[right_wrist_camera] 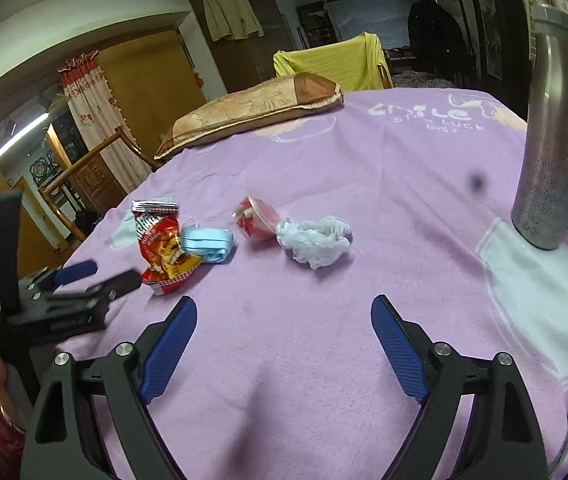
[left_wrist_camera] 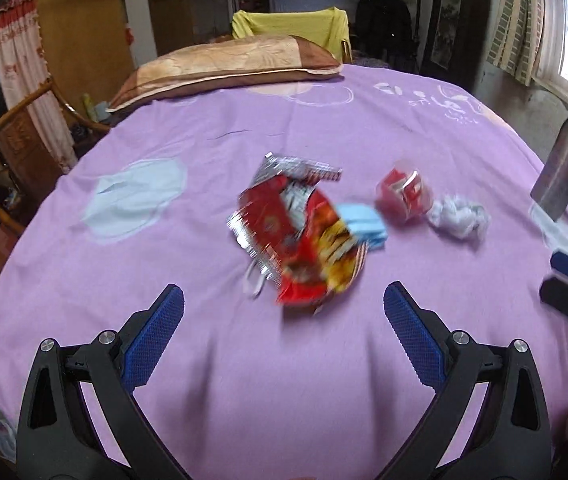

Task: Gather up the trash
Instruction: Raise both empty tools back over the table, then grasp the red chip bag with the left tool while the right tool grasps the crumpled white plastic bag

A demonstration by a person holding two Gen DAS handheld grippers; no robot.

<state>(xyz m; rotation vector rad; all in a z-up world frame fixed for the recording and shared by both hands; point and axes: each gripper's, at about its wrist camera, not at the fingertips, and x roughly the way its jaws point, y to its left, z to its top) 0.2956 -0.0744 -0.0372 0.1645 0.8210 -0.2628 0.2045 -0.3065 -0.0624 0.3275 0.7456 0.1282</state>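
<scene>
Trash lies on a purple bedspread [left_wrist_camera: 244, 128]. A red and silver snack wrapper [left_wrist_camera: 295, 236] lies just ahead of my open, empty left gripper [left_wrist_camera: 284, 300]. A folded blue face mask [left_wrist_camera: 363, 224] touches its right side. Further right lie a red plastic cup [left_wrist_camera: 401, 196] and a crumpled white tissue [left_wrist_camera: 459, 216]. In the right wrist view, the wrapper [right_wrist_camera: 162, 248], mask [right_wrist_camera: 208, 244], cup [right_wrist_camera: 256, 218] and tissue [right_wrist_camera: 315, 240] lie ahead of my open, empty right gripper [right_wrist_camera: 284, 312]. The left gripper [right_wrist_camera: 84, 276] shows at the left there.
A steel bottle [right_wrist_camera: 551, 140] stands upright at the right of the bed, also in the left wrist view [left_wrist_camera: 567, 152]. A brown pillow [left_wrist_camera: 224, 68] lies at the far end. A yellow-draped chair [left_wrist_camera: 291, 28] stands behind it. A wooden rail [left_wrist_camera: 8, 128] runs along the left.
</scene>
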